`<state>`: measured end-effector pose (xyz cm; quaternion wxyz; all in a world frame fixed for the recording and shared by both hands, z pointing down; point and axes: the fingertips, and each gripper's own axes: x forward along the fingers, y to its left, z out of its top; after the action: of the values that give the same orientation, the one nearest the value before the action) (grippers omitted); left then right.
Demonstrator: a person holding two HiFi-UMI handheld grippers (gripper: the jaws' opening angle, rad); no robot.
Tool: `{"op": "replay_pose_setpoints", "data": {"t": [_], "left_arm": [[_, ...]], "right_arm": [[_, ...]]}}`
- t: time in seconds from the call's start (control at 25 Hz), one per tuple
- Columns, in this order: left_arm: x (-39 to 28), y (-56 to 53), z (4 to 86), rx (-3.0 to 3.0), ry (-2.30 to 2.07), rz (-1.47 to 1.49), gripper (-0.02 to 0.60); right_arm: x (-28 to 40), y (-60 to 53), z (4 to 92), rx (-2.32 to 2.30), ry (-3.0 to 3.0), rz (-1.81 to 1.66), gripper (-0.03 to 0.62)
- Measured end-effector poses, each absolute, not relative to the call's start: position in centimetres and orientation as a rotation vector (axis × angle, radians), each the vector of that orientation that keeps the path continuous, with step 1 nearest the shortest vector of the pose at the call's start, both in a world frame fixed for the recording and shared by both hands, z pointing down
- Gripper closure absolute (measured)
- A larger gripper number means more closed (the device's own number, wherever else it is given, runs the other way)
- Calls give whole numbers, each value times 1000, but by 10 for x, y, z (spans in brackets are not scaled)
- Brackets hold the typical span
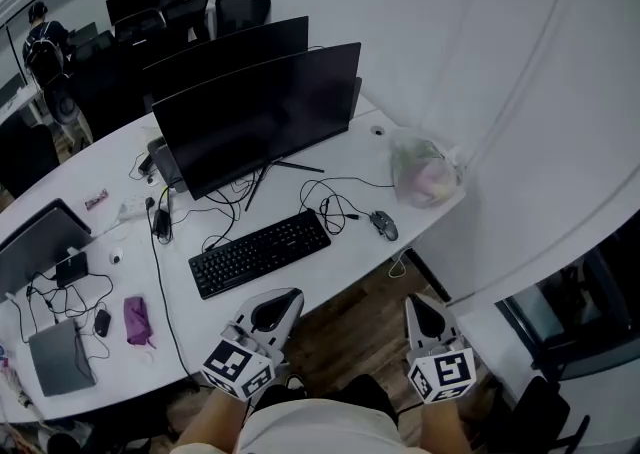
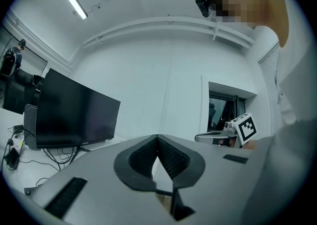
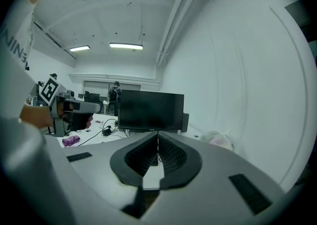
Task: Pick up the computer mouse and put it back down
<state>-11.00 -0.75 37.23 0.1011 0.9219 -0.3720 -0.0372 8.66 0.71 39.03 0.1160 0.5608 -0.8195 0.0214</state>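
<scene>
White bench (image 1: 370, 157) ahead holds the computer mouse (image 1: 385, 226), seemingly untouched. Both the left hand-held gripper (image 1: 285, 299) and right hand-held gripper (image 1: 419, 304) are closed and empty, so the whole task is left.

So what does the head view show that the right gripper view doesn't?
Only the head view shows the small dark computer mouse with its cable and the black keyboard. Only the right gripper view shows the bright ceiling light strips. Both show the big black monitor, the purple cloth and the crumpled clear plastic bag.
</scene>
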Motion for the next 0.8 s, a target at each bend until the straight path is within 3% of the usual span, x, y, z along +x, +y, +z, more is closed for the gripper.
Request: {"op": "replay_pose_setpoints", "data": {"t": [0.44, 0.8], "left_arm": [[-101, -65, 386, 2645, -1239, -55, 574], [-47, -128, 379, 2580, -1411, -7, 574]], "right_arm": [[90, -71, 408, 1509, -2498, 120, 574], [147, -161, 415, 1389, -2606, 144, 574]]}}
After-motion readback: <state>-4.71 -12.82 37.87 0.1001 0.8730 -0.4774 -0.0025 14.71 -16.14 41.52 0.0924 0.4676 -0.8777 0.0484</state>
